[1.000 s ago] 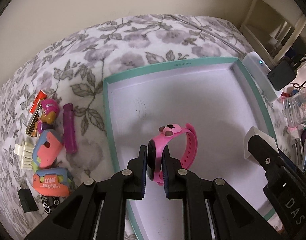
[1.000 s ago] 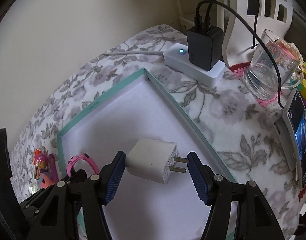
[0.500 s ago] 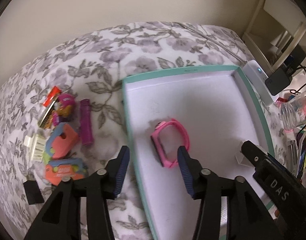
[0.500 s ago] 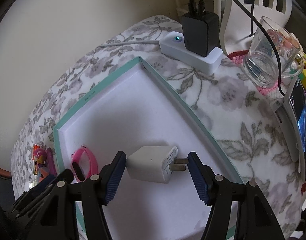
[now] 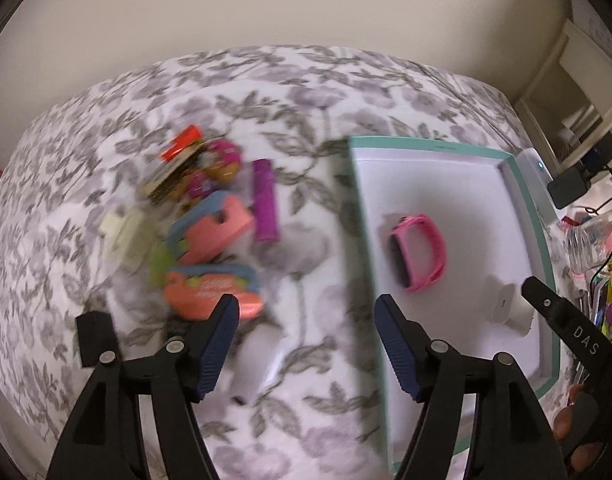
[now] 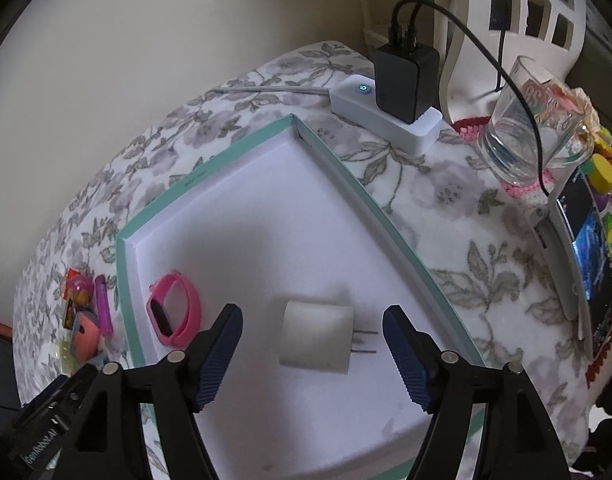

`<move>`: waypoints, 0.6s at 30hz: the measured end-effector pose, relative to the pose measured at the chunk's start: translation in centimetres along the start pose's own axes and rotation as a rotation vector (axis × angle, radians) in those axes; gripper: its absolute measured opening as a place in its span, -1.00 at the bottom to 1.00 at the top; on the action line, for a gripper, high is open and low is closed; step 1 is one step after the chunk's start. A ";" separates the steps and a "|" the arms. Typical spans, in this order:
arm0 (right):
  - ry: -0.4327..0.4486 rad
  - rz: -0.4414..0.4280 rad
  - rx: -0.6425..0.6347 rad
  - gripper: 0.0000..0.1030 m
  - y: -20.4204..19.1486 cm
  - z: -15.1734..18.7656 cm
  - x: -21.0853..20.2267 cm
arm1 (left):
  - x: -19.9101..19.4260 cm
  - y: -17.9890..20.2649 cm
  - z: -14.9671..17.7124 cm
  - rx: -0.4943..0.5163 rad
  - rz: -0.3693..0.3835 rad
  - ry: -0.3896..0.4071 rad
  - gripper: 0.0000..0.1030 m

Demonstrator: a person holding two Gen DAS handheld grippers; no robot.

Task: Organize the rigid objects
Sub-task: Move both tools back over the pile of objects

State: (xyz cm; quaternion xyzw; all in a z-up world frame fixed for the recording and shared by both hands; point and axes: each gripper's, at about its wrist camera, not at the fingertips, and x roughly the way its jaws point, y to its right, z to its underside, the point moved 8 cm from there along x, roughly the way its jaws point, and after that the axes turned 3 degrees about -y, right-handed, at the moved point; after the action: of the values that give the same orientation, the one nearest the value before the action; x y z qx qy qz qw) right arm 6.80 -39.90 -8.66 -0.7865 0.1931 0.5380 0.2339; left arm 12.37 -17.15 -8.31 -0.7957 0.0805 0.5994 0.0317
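Fingers (image 5: 306,336) (image 6: 312,350) on both grippers spread, empty; tray (image 6: 210,168) holds pink watch (image 6: 173,307) and charger (image 6: 316,336).

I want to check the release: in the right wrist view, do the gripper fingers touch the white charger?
No, the right gripper is open and the white charger lies free in the tray, with gaps on both sides.

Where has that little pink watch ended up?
The pink watch lies inside the teal-rimmed box, near its left wall, left of the white charger plug.
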 end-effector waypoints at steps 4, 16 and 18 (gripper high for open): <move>-0.007 -0.013 -0.034 0.48 -1.0 0.9 -0.6 | -0.8 -2.8 1.1 -0.044 0.000 0.009 0.40; -0.011 -0.074 -0.203 0.73 -7.5 4.4 -1.5 | -2.1 -12.4 4.6 -0.205 -0.035 0.055 0.75; -0.013 -0.083 -0.235 0.73 -8.9 5.0 -1.4 | -1.8 -13.9 5.1 -0.233 -0.055 0.052 0.76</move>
State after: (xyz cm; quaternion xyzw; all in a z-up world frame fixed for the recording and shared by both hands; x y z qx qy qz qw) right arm 7.46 -29.70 -7.46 -0.8123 0.0947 0.5519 0.1633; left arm 9.40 -2.53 -8.68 -0.8112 -0.0108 0.5828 -0.0469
